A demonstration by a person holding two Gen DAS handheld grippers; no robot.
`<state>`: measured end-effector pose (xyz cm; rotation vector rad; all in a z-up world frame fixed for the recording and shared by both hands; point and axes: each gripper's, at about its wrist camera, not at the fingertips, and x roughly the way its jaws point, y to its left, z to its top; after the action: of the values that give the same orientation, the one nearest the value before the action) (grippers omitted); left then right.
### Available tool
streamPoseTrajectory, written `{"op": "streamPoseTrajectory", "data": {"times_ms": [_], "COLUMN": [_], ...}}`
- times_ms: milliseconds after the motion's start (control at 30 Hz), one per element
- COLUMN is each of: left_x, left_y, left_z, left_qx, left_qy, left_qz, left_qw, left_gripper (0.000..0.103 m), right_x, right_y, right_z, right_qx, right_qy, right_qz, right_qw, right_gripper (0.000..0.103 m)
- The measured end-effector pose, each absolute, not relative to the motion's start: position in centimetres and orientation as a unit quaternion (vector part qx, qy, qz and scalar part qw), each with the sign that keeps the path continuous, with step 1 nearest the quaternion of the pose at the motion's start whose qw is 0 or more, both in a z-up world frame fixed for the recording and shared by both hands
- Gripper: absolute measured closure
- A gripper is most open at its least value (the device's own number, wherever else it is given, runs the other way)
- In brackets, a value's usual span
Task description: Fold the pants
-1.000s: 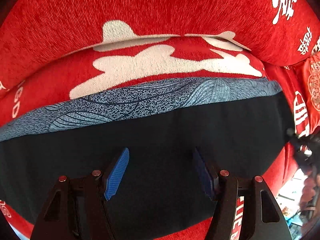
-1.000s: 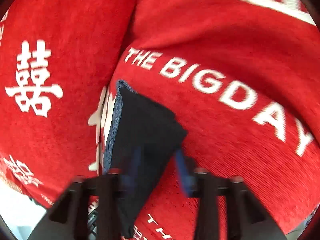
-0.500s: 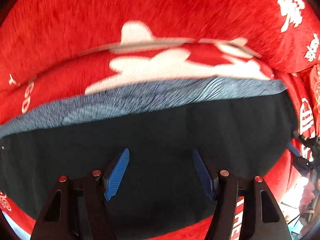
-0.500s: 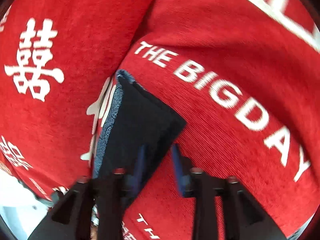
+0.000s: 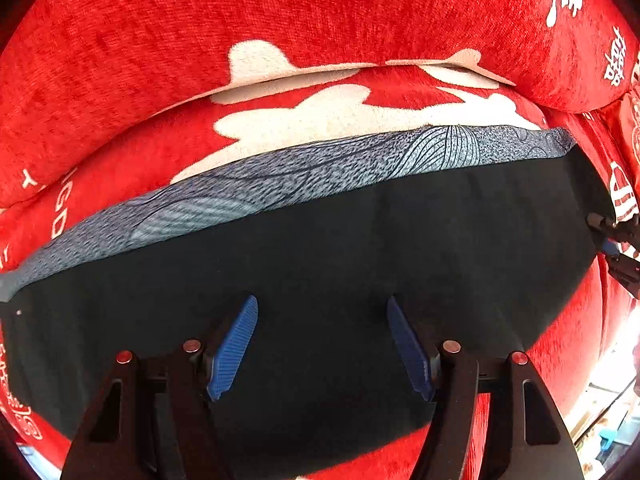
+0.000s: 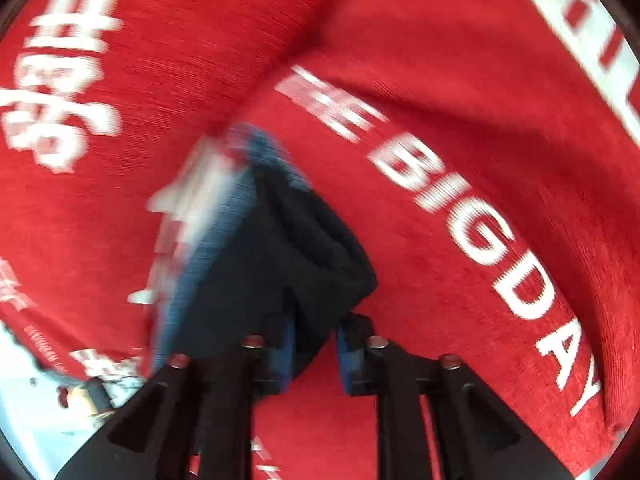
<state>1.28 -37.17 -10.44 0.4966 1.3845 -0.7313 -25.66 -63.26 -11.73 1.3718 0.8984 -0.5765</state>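
Folded black pants [image 5: 328,264] with a blue-grey patterned band [image 5: 304,172] along the far edge lie on a red printed cushion seat. My left gripper [image 5: 322,344] is open and hovers low over the pants' near middle, holding nothing. In the right wrist view the pants [image 6: 280,264] run away from me, blurred. My right gripper [image 6: 314,348] has its blue pads nearly shut, with the near corner of the pants between them. It also shows at the pants' right end in the left wrist view [image 5: 616,240].
The red sofa backrest [image 5: 280,24] with white characters rises right behind the pants. The seat cushion [image 6: 480,200] with white "THE BIG DAY" lettering lies to the right of the pants. The sofa's edge and a bright floor show at the lower right [image 5: 608,392].
My right gripper has moved onto the pants' near corner and narrowed its pads around it; the cloth there has bunched up. My left gripper has stayed open, drifting slightly over the pants.
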Motion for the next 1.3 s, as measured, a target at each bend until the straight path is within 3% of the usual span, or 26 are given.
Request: {"op": "streamPoseTrajectory", "data": {"times_ms": [67,267,533,933,1200,1300], "left_x": [1.9,5.6,12.2,22.7,25.0,25.1], "left_y": [-35.5,-26.9,-12.7,5.3,9.1,9.9], "left_z": [-9.9,-8.4,-8.1,-10.9,-13.5,-13.8], "left_qx": [0.212,0.184,0.159,0.097,0.027,0.011], "left_qy": [0.621,0.638,0.636,0.644,0.654,0.645], "left_qz": [-0.320,-0.269,-0.209,-0.181,-0.299,-0.328], "left_qw": [0.684,0.698,0.725,0.737,0.695,0.690], "left_gripper": [0.034,0.034,0.034,0.034,0.034,0.034], "right_x": [-25.6,-22.8,-3.5,24.7,32.4,33.6], "right_y": [-62.4,-56.9,-43.1,-14.0,-5.5,-4.9], "right_z": [-10.3,-4.8,-2.5,-6.6,-12.1,-13.4], "right_qx": [0.591,0.516,0.392,0.190,0.033,0.033], "right_qy": [0.398,0.436,0.521,0.618,0.675,0.684], "right_qz": [-0.276,-0.265,-0.042,0.217,0.263,0.266], "right_qw": [0.645,0.689,0.757,0.731,0.689,0.679], "right_gripper": [0.069,0.069,0.069,0.069,0.068,0.058]}}
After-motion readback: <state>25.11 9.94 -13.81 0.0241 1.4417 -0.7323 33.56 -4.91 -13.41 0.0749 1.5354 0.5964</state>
